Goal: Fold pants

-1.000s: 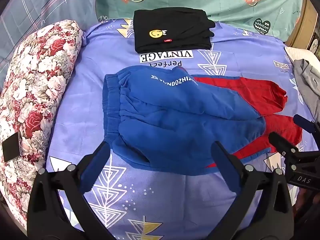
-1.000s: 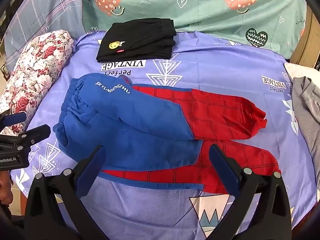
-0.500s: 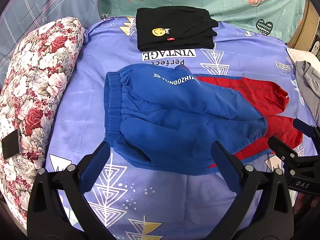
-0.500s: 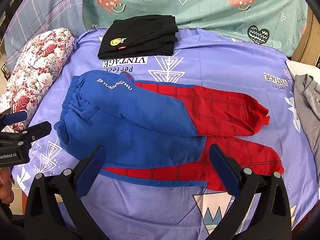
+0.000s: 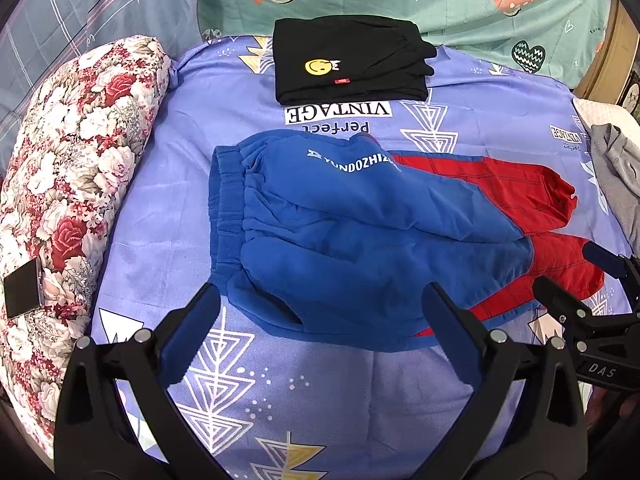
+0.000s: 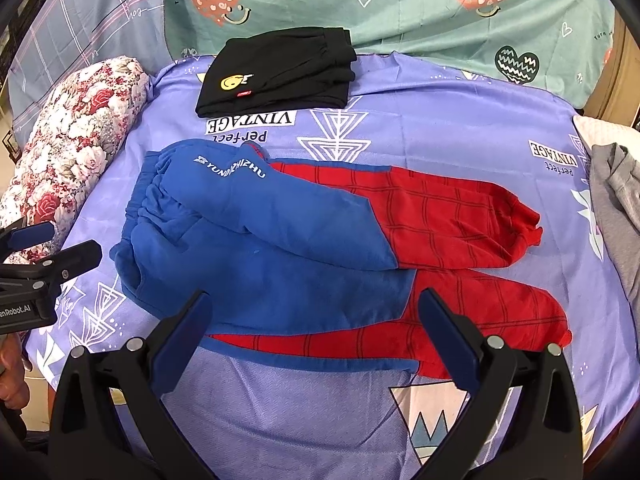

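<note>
Blue and red pants [image 5: 360,248] lie spread on the purple bedsheet [image 5: 320,392], waistband to the left, both red legs pointing right; they also show in the right wrist view [image 6: 304,264]. My left gripper [image 5: 320,304] is open and empty, hovering over the near edge of the blue part by the waistband. My right gripper [image 6: 316,304] is open and empty, over the near leg where blue meets red. Each gripper shows at the edge of the other's view: the right one [image 5: 576,276] and the left one [image 6: 52,244].
Folded black pants [image 5: 348,60] with a yellow smiley lie at the back. A floral bolster [image 5: 68,184] runs along the left with a dark phone [image 5: 22,294] on it. A grey garment [image 6: 616,208] lies at the right edge. A teal pillow [image 6: 400,4] is behind.
Both views have pulled back and risen slightly, so the pants sit a little lower in frame. The pants have not moved. Both grippers stay open.
</note>
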Motion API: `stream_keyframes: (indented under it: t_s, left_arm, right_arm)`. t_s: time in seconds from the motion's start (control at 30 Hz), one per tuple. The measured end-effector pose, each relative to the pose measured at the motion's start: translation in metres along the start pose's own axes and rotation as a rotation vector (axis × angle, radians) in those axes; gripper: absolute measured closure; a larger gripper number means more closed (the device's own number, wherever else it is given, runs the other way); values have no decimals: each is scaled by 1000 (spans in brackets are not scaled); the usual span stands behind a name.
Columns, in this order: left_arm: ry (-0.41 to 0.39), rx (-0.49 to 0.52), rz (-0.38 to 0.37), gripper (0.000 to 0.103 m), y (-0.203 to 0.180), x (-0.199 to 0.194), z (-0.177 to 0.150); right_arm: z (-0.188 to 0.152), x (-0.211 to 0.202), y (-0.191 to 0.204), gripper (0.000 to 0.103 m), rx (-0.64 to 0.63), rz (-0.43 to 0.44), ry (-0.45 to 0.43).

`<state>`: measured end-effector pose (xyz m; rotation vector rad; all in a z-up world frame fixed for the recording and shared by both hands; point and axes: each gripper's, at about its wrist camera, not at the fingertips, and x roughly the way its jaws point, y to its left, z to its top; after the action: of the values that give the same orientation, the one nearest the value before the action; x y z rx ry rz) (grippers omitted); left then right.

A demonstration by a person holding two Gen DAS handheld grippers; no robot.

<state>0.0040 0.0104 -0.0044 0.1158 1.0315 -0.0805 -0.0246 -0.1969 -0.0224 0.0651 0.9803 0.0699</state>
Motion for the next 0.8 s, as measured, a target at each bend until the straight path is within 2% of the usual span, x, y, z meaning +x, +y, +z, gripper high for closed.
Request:
stream_keyframes:
  t_s: [0.8]
  left_arm:
    - [10, -5, -3, 2, -1, -1, 1]
  right_arm:
    - [3, -2, 1, 1, -12, 8, 2]
